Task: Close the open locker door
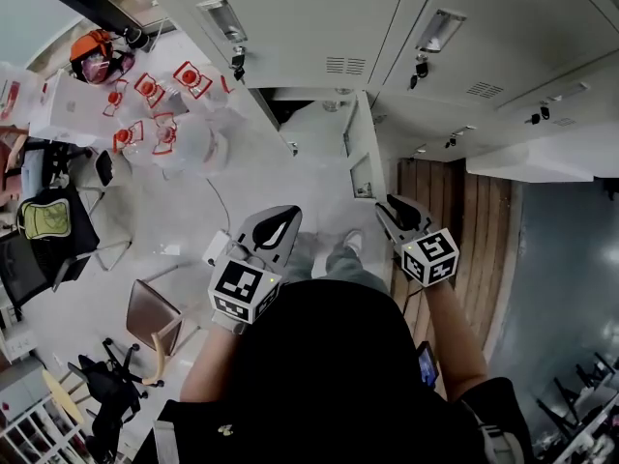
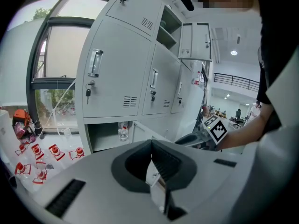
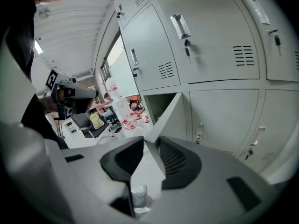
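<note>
The grey lockers (image 1: 319, 27) fill the top of the head view. One bottom-row door (image 1: 360, 153) stands swung out, its compartment (image 1: 309, 114) open. In the left gripper view that compartment (image 2: 110, 136) holds a water bottle (image 2: 123, 130), and the door (image 2: 145, 132) juts toward me. A top locker door (image 2: 196, 41) is open too. My left gripper (image 1: 292, 211) is shut and empty, short of the compartment. My right gripper (image 1: 385, 201) is shut and empty, just right of the door's free edge. In the right gripper view the door (image 3: 170, 115) slants in front of the right gripper (image 3: 150, 141).
A table (image 1: 68, 104) with red-labelled packets (image 1: 160, 114) and an orange helmet (image 1: 97, 56) stands at left. A chair (image 1: 155, 317) and a black chair with a green bag (image 1: 44, 216) are behind me at left. Wooden flooring (image 1: 455, 220) runs at right.
</note>
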A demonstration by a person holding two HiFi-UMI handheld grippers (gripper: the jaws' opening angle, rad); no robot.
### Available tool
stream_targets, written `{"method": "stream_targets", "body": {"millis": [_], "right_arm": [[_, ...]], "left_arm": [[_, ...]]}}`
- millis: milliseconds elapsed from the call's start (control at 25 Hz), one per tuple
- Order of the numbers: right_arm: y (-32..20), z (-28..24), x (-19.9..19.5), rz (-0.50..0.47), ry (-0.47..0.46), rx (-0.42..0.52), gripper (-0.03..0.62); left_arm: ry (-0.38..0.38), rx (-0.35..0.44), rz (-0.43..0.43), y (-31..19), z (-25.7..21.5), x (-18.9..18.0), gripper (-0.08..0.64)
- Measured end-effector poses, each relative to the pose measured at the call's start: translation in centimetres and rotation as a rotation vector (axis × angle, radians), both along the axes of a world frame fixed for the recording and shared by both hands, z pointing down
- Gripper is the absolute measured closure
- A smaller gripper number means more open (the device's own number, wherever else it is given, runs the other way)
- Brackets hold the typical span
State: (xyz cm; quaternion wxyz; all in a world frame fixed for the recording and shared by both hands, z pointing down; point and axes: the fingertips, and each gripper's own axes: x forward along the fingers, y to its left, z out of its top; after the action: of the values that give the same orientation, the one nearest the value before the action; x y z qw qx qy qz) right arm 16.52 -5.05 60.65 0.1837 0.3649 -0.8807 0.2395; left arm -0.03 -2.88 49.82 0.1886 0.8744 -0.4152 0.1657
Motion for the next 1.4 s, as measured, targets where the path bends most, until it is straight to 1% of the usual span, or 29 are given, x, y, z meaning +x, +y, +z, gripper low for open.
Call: {"method": "stream_targets", "body": {"millis": [320,600,720,840,960,1120,1400], "right_arm": [[0.3,-0.1,-6.9,-0.035,-0.018,-0.015,0.472],[-1.7,-0.2,-13.5,-0.016,-0.023,-0.009,0.472],[-3.0,-0.2,-15.8,-0.001,-0.018,0.002,0.472],[-4.5,-0.2,-17.6,0.011,-0.022,0.007,0.472],[-6.1,-0.5,-19.0,0.003,-0.032,0.004,0.472],[-8.6,-0.3,-21.0,-0.047,-0.050,0.003,0.472],[-12.0,-0.6,-23.1,-0.190,-0.071,0.011,0.474]], "left_arm": [[0.020,0.004,-0.035,-0.6,-0.1,-5.5,0.538],[0.036,-0.001,-0.062,-1.1,0.3,-11.8,0.538],[0.048,0.001,-0.074,-1.3,0.5,-14.5,0.538],[0.043,0.009,-0.083,-1.7,0.5,-16.3,0.538],[0.049,-0.004,-0.122,-2.1,0.4,-17.7,0.538],[0.040,-0.002,-0.185,-3.2,0.5,-19.0,0.538],[0.029,-0.013,-0.339,-3.9,0.3,-20.0,0.538]]}}
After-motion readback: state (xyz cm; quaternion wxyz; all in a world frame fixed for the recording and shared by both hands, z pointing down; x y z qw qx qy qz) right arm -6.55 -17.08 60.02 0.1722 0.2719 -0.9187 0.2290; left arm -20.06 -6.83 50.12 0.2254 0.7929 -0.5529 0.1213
